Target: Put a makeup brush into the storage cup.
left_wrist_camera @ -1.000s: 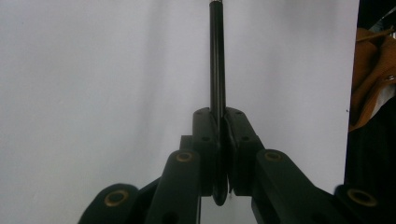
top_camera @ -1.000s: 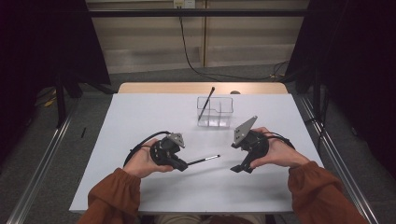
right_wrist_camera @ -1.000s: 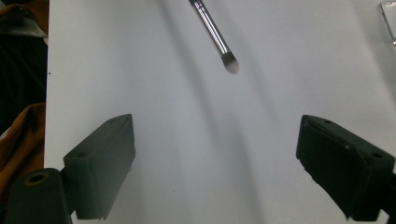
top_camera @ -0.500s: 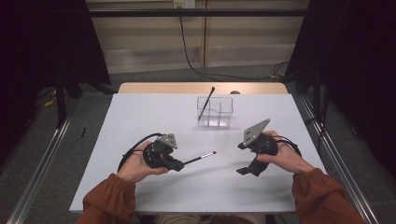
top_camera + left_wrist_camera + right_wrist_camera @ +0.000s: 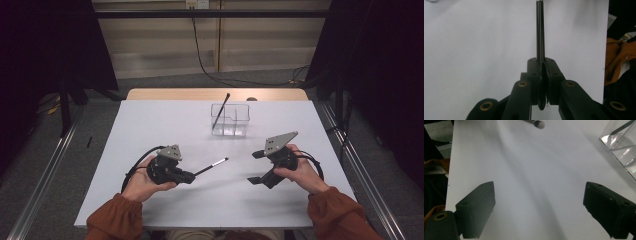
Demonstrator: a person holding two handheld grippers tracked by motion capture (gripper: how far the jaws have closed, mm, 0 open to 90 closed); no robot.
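While the left tongs (image 5: 192,176) clamp the pen (image 5: 212,165), the right tongs (image 5: 256,167) gape beside its tip.

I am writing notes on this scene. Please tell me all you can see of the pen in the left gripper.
The pen is a slim black stick with a pale, silvery tip. The left gripper is shut on its rear end, both jaws pressing the barrel. It points out from the jaws toward the table's middle, tip raised slightly above the white table. Nothing else touches it.
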